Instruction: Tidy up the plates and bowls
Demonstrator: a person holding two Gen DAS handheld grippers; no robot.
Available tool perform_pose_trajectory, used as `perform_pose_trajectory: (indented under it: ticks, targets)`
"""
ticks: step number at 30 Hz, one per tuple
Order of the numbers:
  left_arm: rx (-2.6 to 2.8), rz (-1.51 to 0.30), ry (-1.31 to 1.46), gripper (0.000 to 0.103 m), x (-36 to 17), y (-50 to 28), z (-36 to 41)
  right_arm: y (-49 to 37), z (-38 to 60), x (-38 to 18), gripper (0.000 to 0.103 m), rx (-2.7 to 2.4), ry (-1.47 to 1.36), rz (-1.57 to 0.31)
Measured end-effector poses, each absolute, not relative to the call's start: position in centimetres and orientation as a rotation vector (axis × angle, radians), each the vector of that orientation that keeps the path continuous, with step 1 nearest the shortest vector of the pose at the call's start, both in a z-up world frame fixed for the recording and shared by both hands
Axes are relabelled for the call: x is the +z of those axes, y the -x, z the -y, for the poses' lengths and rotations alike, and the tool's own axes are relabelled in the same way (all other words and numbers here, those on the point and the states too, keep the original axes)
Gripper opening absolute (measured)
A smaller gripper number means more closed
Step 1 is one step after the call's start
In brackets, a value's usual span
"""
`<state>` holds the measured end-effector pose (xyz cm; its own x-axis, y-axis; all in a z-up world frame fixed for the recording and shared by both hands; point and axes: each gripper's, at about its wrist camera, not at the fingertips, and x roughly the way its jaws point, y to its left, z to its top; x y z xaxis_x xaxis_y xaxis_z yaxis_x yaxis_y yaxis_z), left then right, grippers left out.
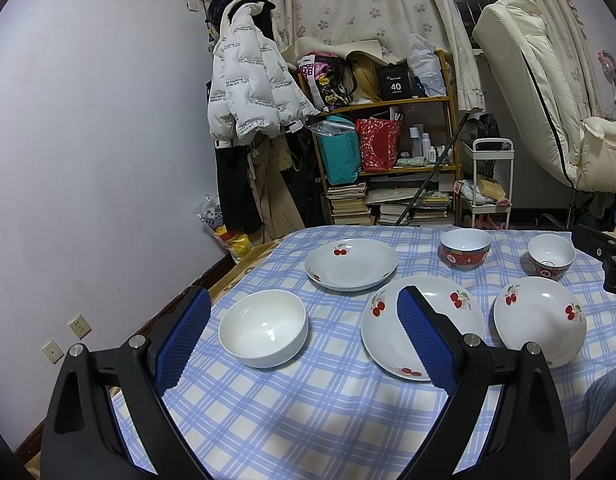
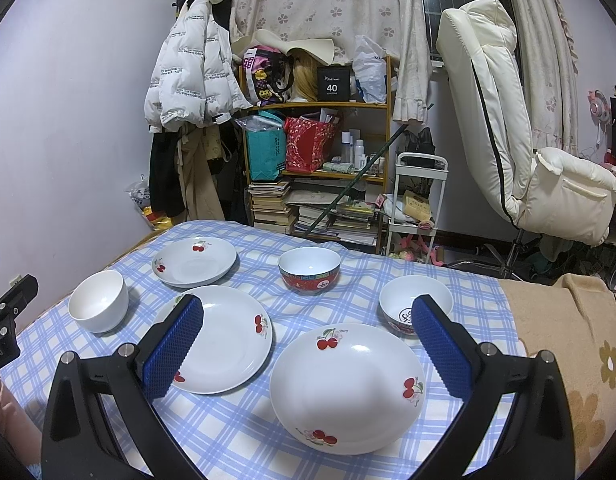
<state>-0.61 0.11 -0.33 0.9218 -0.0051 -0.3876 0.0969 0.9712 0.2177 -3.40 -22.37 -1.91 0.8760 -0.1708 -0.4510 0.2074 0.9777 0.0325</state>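
On the blue checked tablecloth [image 1: 308, 408] lie three cherry-patterned plates: a far one [image 1: 351, 263] [image 2: 194, 261], a middle one [image 1: 424, 322] [image 2: 224, 338] and a near right one [image 1: 540, 316] [image 2: 348, 388]. A plain white bowl [image 1: 264, 327] [image 2: 99, 306] sits at the left. Two red-patterned bowls stand further back, one [image 1: 465, 249] [image 2: 309, 270] and one [image 1: 551, 257] [image 2: 412, 310]. My left gripper [image 1: 304, 312] is open and empty above the white bowl. My right gripper [image 2: 308, 320] is open and empty above the near right plate.
A cluttered wooden shelf [image 1: 388, 152] and hanging coats [image 1: 248, 92] stand behind the table. A white recliner chair [image 2: 508, 120] and a white cart [image 2: 418, 200] are at the right. A beige flowered blanket [image 2: 588, 360] lies right of the cloth.
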Motion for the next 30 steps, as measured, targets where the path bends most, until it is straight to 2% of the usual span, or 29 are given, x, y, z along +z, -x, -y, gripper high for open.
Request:
perform_pose_trajectory:
  ticks: [20, 30]
  targets:
    - [-0.056, -0.429, -0.226, 0.093, -0.2, 0.4, 0.0, 3.0, 22.2, -2.2, 0.103, -0.184, -0.082, -0.492]
    - [-0.056, -0.54, -0.237, 0.093, -0.2, -2.1, 0.6, 0.8, 21.9, -2.6, 0.103, -0.15, -0.09, -0.526]
